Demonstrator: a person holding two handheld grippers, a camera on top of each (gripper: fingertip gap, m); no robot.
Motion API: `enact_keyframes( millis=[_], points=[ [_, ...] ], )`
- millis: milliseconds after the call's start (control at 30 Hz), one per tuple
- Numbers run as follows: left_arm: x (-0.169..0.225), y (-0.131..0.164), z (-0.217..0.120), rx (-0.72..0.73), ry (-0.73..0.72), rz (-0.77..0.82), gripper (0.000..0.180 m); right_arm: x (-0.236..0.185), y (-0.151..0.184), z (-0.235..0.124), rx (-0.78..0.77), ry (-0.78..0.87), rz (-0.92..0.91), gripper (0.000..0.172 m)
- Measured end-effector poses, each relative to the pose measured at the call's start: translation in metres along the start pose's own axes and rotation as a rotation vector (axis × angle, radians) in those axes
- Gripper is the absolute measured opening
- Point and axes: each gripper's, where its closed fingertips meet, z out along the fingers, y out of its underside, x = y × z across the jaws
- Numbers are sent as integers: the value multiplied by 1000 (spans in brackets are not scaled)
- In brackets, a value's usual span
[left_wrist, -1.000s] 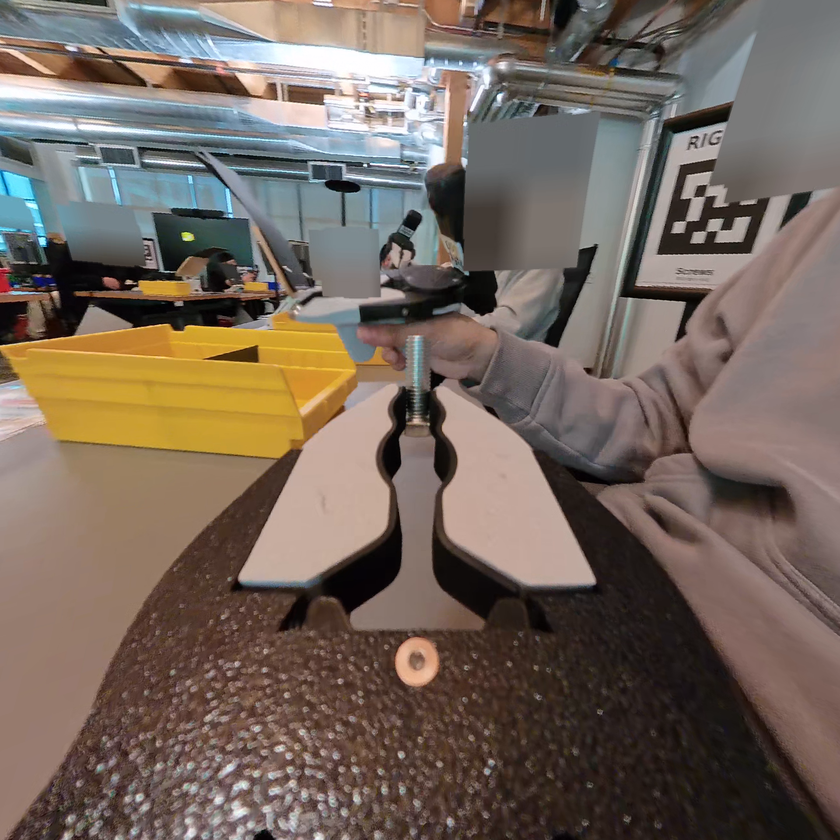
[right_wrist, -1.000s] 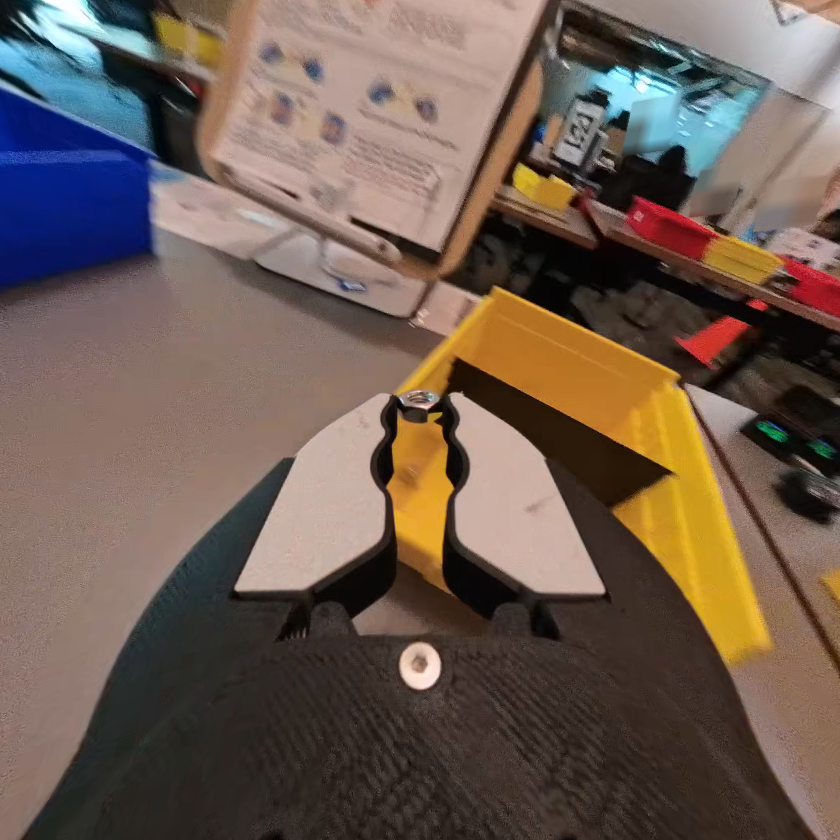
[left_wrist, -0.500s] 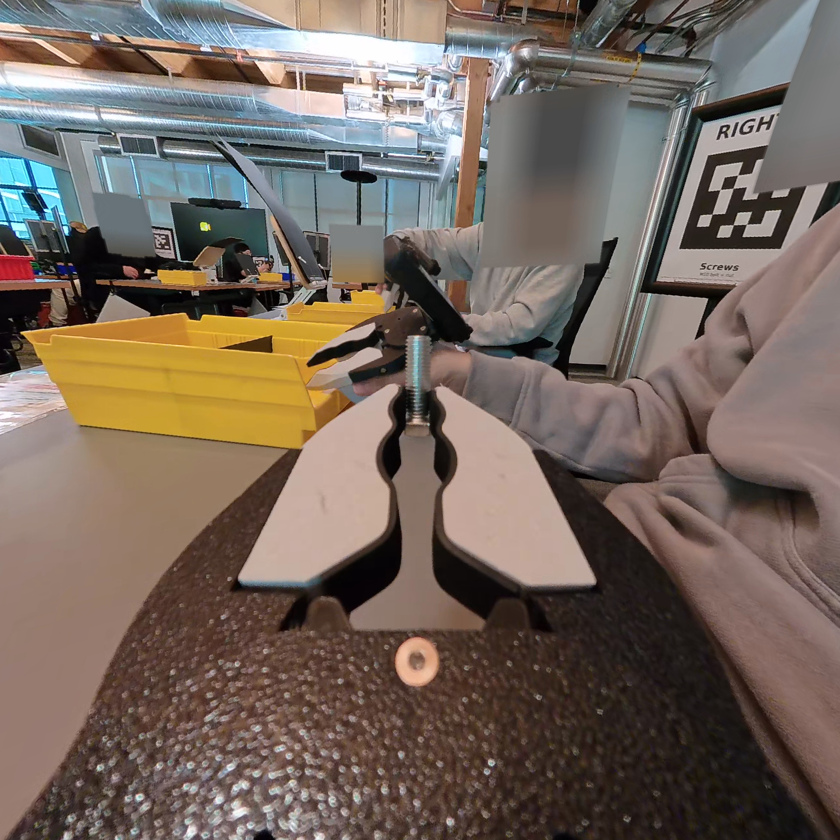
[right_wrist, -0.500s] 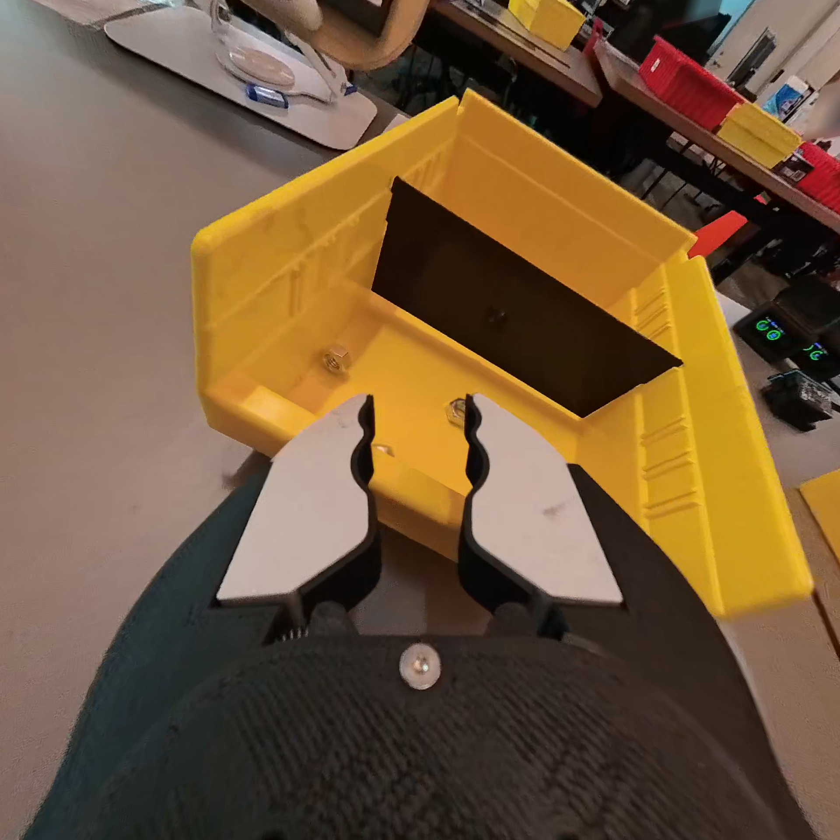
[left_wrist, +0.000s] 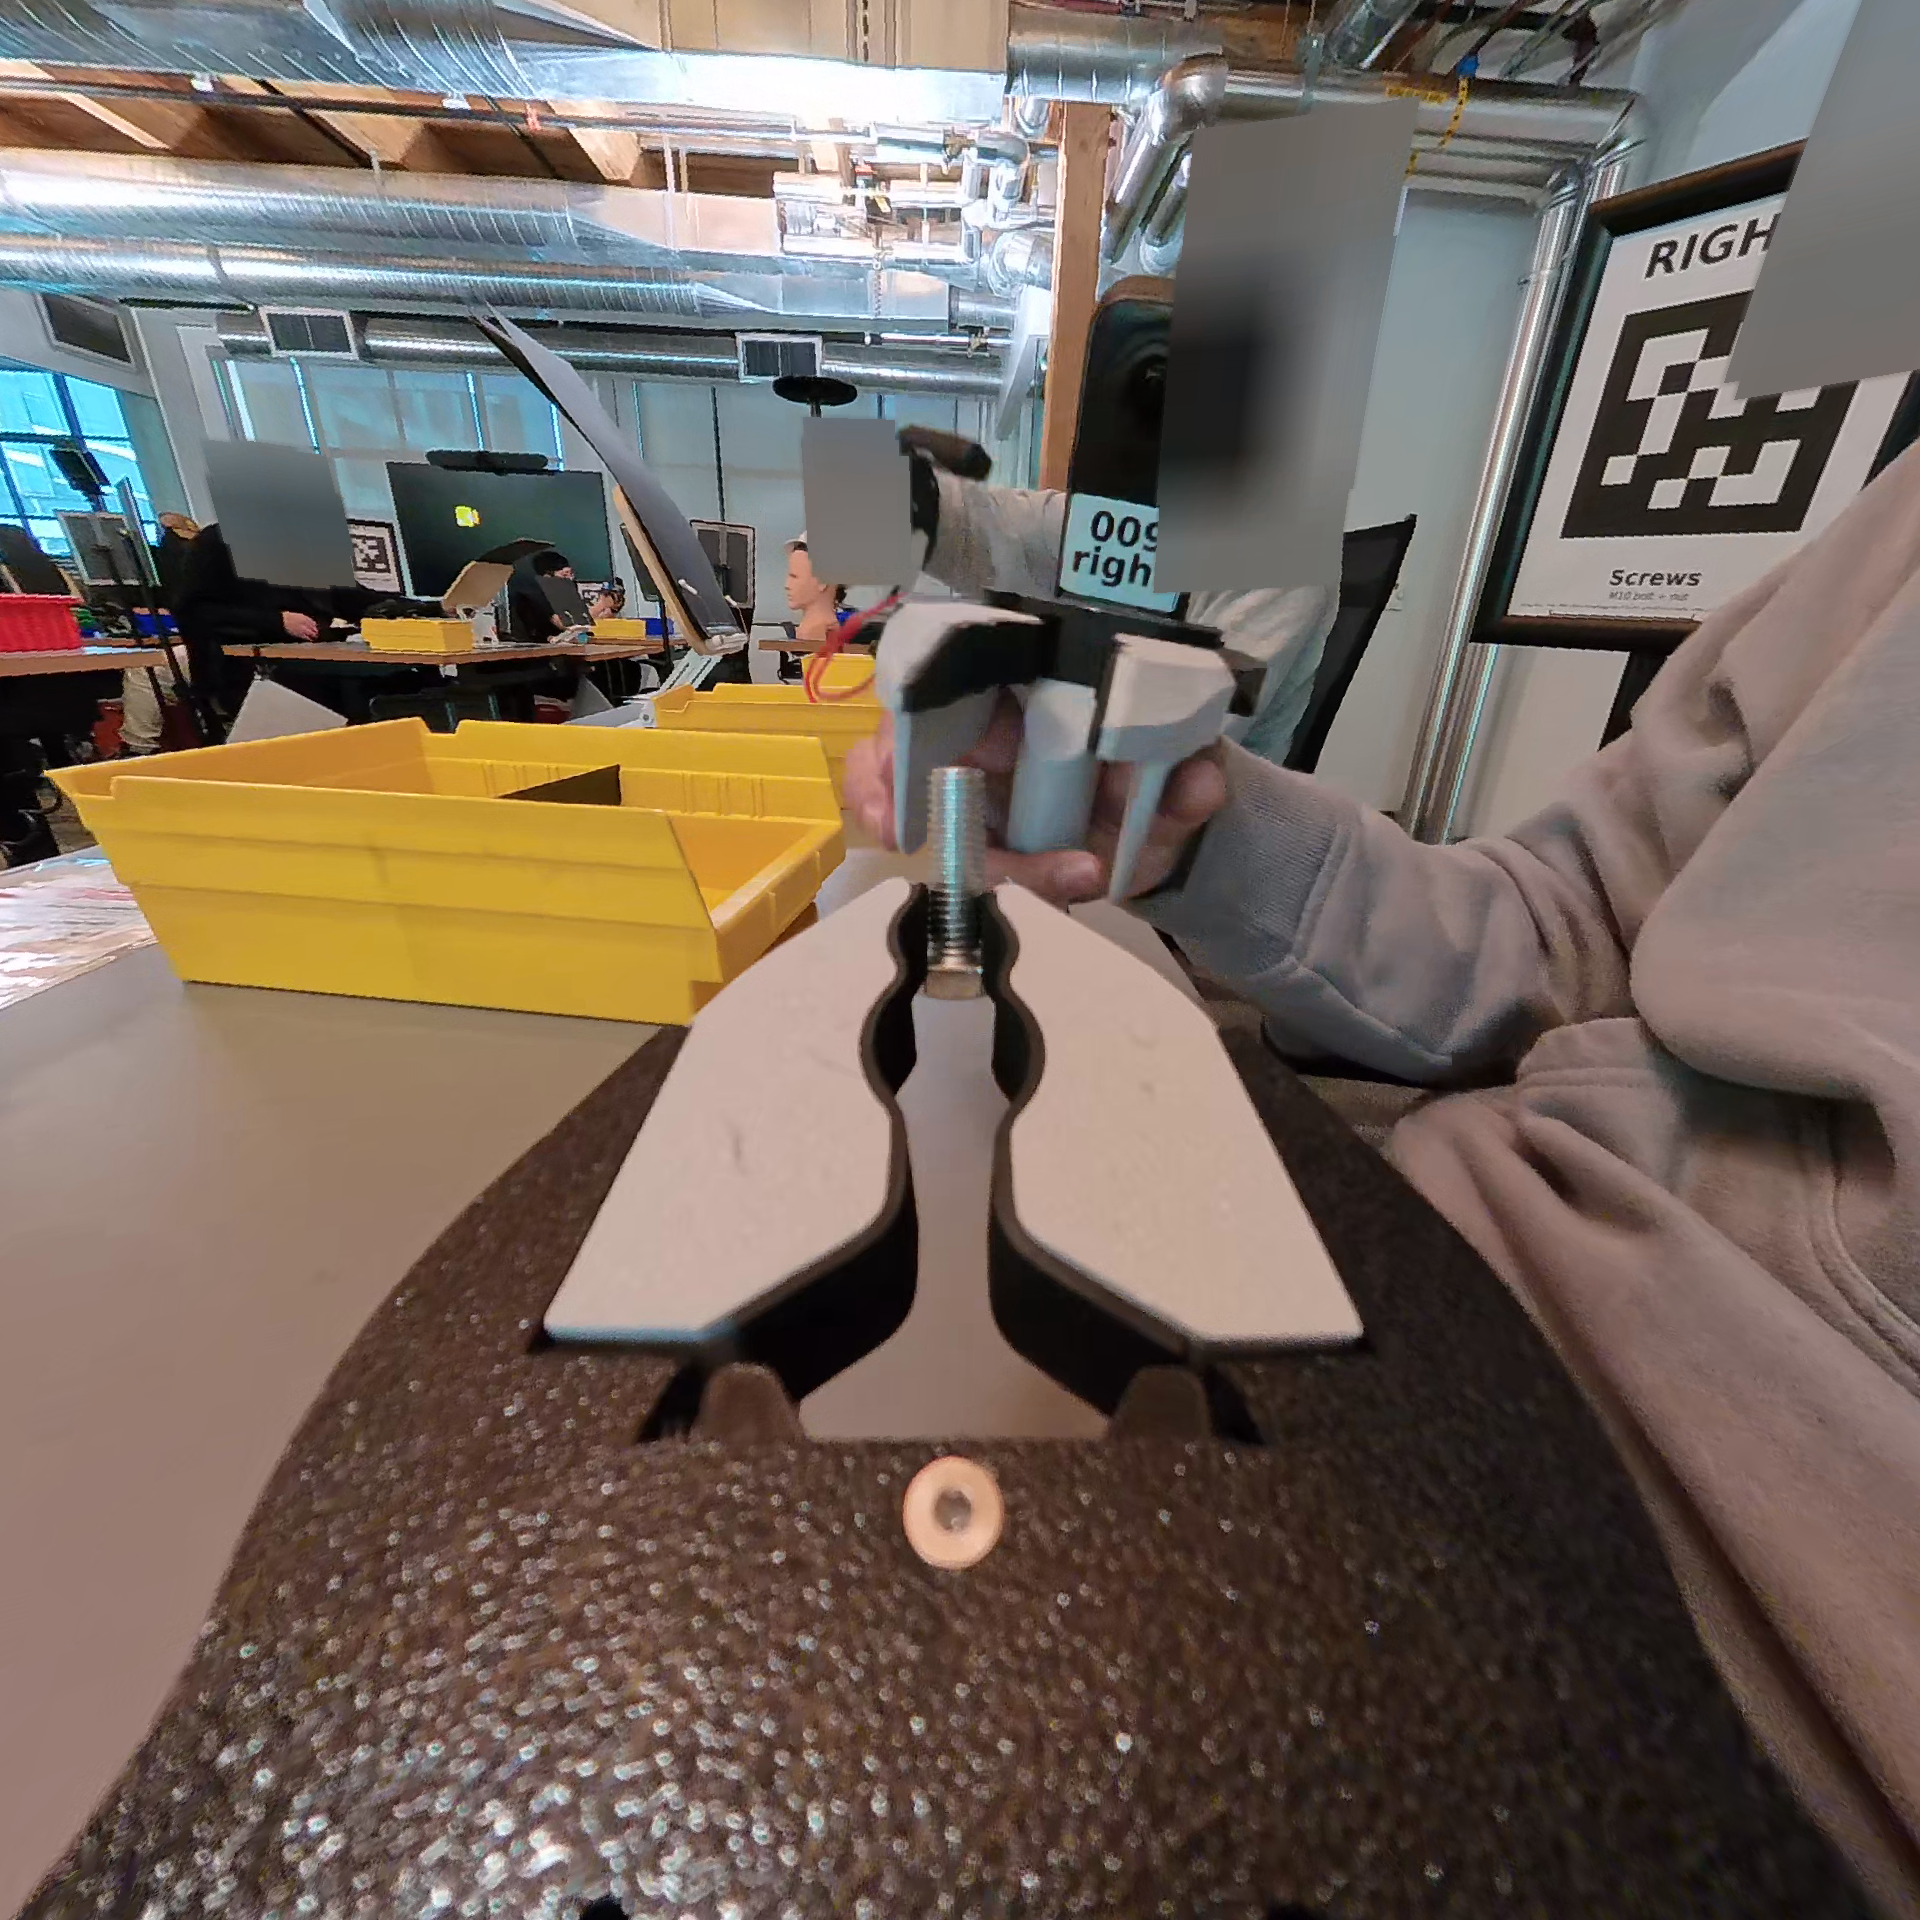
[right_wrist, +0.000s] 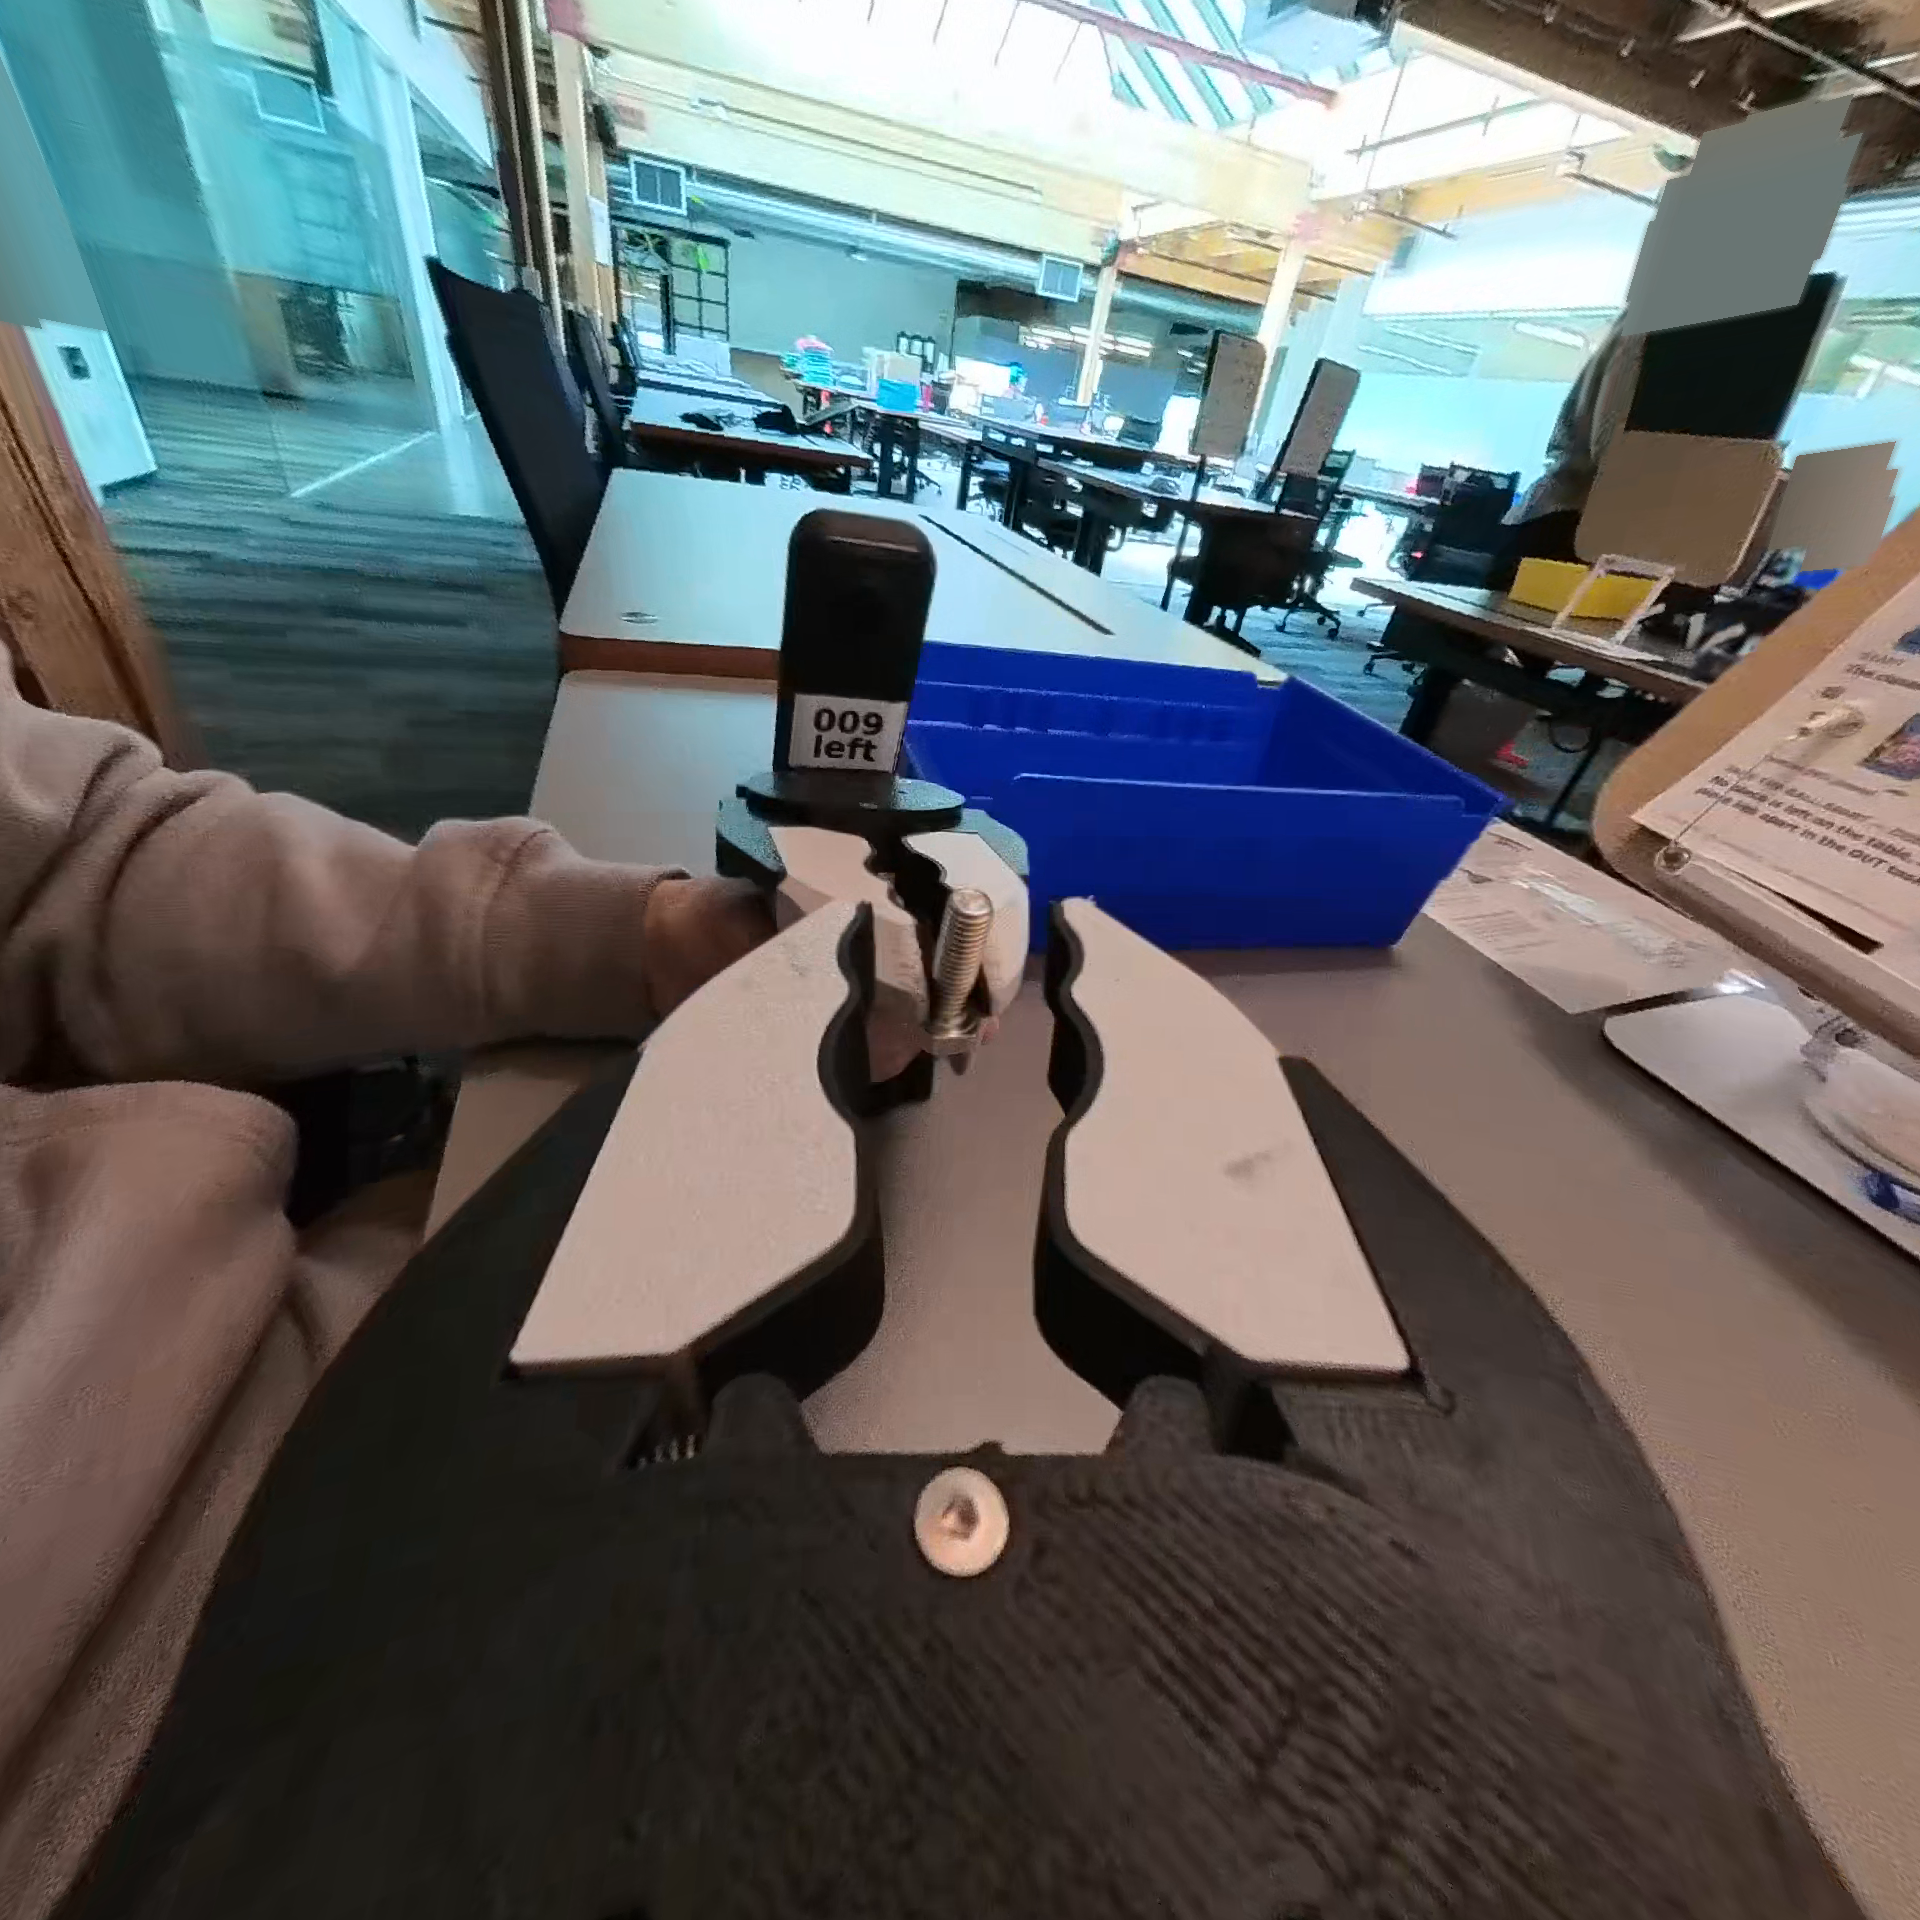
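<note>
Bolt (left_wrist: 956, 873), silver and threaded, stands upright in the left claw (left_wrist: 954, 940), head at the bottom and shank rising above the fingertips; both pads press on its lower threads just above the head, so this claw is clamped on it. From the right wrist view the same bolt (right_wrist: 958, 977) shows tilted slightly, pinched at the tip of the left claw (right_wrist: 940, 966), which a hand in a grey sleeve (right_wrist: 312, 935) holds above the near edge of the grey tabletop (right_wrist: 1455, 1195). The right claw (right_wrist: 951, 966) stands apart, its two pale fingers (right_wrist: 748, 1143) wide of each other with nothing pressed between them; the bolt and the left claw's tip appear in the gap but farther off, touching neither pad. In the left wrist view the right claw (left_wrist: 1023, 810) hangs just behind and above the bolt, fingers pointing down and apart, gripped by a hand (left_wrist: 1091, 821). A yellow bin (left_wrist: 436, 883) with a black divider sits on the tabletop toward its left side in that view, near the left claw but clear of it. A blue bin (right_wrist: 1195, 831) sits toward the far edge of the tabletop behind the left claw. A clipboard with printed sheets (right_wrist: 1787, 748) leans on a stand at the right edge, with paper (right_wrist: 1558, 935) lying flat beside the blue bin.
</note>
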Motion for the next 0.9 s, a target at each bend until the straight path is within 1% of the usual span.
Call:
enact_keyframes(
  millis=[67,133,200,367,467,500,533,567,600,667,700,767,833,900],
  points=[
    [2,-1,0,4,8,6,8,2,8,10,-31,38,-2,28],
    [2,-1,1,3,9,8,9,0,12,14,-27,24,8,16],
    [2,-1,0,1,8,10,8,-1,16,18,-32,19,31,9],
    [-1,1,-1,-9,-13,25,8,0,18,21,-24,16,21,9],
    [-9,-1,1,3,-89,43,10,8,19,21,-43,51,5,9],
    [-13,-1,1,5,-123,51,13,13,19,18,-51,82,-11,9],
    [-17,-1,-1,4,-159,55,25,23,17,14,-62,135,-27,9],
    [-21,-1,-3,0,-182,55,30,36,15,6,-84,205,-46,9],
    [-22,-2,-5,1,-191,54,30,53,13,-7,-125,291,-73,9],
    [-24,-4,-9,17,-204,51,30,97,15,-39,-272,479,-156,9],
    [-25,-5,-11,24,-211,52,28,122,18,-59,-375,565,-203,9],
    [-27,-4,-12,18,-222,51,28,174,28,-101,-643,723,-268,9],
    [-26,2,-9,-18,-211,43,33,223,32,-131,-827,803,-293,9],
    [-24,8,-5,-65,-200,61,40,270,44,-150,-966,806,-277,9]
  ],
)
